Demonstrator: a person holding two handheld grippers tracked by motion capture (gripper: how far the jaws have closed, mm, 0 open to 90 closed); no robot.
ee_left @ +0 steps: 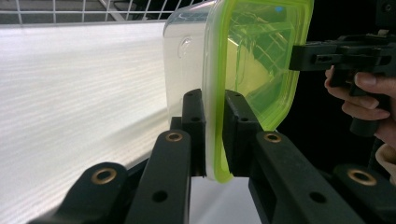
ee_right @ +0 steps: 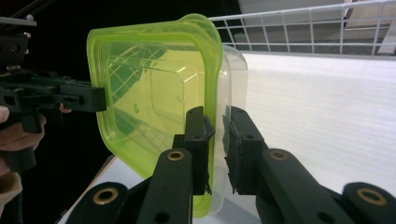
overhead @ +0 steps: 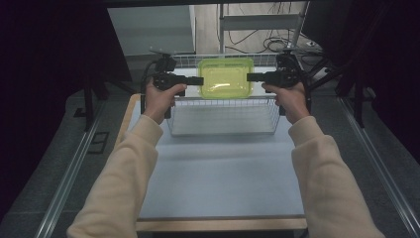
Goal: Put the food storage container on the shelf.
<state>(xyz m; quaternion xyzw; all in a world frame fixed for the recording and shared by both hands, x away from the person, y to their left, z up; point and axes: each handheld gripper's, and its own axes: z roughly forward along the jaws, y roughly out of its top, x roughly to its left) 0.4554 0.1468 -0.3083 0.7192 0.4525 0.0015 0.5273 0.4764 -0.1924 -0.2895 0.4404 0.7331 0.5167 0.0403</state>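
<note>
A clear plastic container with a yellow-green lid is hanging in the air above a white wire basket, which is standing at the far end of the white table. The left gripper is pinching the lid's rim at one side, its jaws closed on the edge; the right gripper is clamping the opposite edge the same way. In the gripper views the container is standing on edge, the lid facing the dark side. Beyond the basket, cables are lying on the floor by a metal frame, hard to make out. The surroundings to both sides are staying in darkness. Cream sleeves are covering both forearms.
</note>
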